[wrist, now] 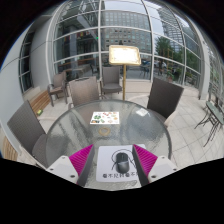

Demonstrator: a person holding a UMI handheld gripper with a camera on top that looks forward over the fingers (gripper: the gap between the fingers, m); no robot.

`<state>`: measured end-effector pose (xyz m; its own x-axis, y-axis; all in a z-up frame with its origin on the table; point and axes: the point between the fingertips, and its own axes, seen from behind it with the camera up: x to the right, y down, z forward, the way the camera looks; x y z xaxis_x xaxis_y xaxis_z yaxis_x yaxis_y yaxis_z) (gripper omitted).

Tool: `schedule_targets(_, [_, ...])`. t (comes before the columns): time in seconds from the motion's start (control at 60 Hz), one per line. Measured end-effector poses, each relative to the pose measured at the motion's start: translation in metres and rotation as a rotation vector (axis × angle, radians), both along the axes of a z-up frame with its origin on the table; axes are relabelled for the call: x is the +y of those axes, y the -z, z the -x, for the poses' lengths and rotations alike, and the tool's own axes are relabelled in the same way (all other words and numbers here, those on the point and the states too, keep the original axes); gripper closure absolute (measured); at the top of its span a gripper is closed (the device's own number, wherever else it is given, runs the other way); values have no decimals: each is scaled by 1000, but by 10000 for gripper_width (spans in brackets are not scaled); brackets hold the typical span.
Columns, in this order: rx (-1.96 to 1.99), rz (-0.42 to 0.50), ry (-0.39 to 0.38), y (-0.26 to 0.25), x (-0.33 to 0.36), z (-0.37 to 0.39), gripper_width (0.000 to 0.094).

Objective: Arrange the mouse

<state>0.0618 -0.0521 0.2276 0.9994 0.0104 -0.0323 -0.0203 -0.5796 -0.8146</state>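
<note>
Item, task status: the mouse (121,162), dark and rounded, lies on a white printed sheet (118,170) on the round glass table (70,135), between the pads of my gripper (114,161) at six o'clock; I judge it not yet grasped, so the arranging remains to be done. Item, tool pose: I hold the gripper low and level over the near rim, pointing toward twelve o'clock, fingers (82,158) spread wide with a gap at each side of the mouse. Item, surroundings: a small card (104,117) lies at table centre, chairs (163,98) ring the table.
</note>
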Motion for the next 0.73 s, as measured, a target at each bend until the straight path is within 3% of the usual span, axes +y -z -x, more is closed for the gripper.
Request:
schedule_targets(0.217, [-18, -53, -22, -40, -50, 24, 192])
schedule_targets(0.5, [-35, -48, -80, -42, -106, 56, 184])
schedule_targets(0.733, [-38, -63, -80, -49, -120, 65, 186])
